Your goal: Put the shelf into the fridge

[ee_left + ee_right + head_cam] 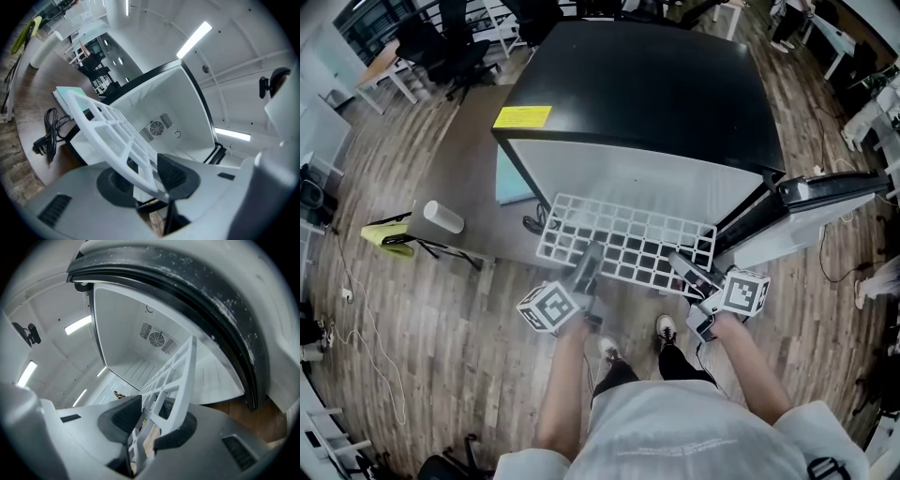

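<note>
A white grid shelf [623, 244] hangs level in front of the open fridge [647, 84], a black-topped box with a white inside. My left gripper [587, 265] is shut on the shelf's near edge at the left, my right gripper [686, 269] on that edge at the right. In the left gripper view the shelf [115, 133] runs from the left gripper [145, 176] toward the fridge's white inside [176, 105]. In the right gripper view the shelf [176, 369] stands on edge in the right gripper [150, 420], and the back wall's round fan vent [157, 338] shows behind it.
The fridge door [825, 192] stands open at the right, its dark gasket [211, 301] close above my right gripper. The fridge rests on a brown table [464, 169] with a white cylinder [443, 217], a black cable [530, 223] and a pale blue flat thing [511, 178]. Office chairs stand behind.
</note>
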{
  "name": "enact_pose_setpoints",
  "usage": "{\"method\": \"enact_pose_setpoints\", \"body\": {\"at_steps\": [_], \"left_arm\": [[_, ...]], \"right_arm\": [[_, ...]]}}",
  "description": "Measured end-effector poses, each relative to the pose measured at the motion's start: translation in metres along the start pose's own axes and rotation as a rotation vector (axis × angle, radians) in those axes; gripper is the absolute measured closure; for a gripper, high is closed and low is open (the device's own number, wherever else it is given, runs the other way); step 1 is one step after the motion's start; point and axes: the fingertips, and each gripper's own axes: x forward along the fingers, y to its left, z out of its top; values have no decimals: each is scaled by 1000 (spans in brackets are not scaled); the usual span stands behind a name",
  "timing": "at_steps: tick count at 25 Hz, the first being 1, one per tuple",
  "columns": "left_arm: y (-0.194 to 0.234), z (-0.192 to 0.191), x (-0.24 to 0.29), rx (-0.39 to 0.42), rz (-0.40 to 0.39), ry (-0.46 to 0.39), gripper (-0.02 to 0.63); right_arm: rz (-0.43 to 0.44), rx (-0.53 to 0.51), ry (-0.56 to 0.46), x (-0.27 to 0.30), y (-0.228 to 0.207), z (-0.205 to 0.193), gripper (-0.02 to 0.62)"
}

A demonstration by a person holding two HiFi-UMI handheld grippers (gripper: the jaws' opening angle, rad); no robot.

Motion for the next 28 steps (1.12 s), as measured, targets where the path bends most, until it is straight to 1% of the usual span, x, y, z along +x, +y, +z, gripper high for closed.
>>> {"method": "enact_pose_setpoints", "body": {"at_steps": [6, 12, 16, 18, 22, 28], "left_arm": [[5, 3, 2, 1, 12, 0, 494], [6, 4, 4, 21, 11, 24, 494], [8, 4, 5, 15, 5, 32, 494], [8, 4, 5, 11, 1, 38, 494], [6, 2, 7, 9, -6, 51, 494], [6, 4, 9, 16, -10, 64, 495]], "right_arm": [[-11, -7, 4, 7, -9, 4, 506], [19, 42, -22, 11, -10, 3, 499], [-22, 38, -23, 9, -22, 1, 494], [-29, 37, -26, 9, -25, 0, 491], [-4, 49, -35, 11, -22, 3, 485], [0, 88, -35, 13, -28, 5, 485]]}}
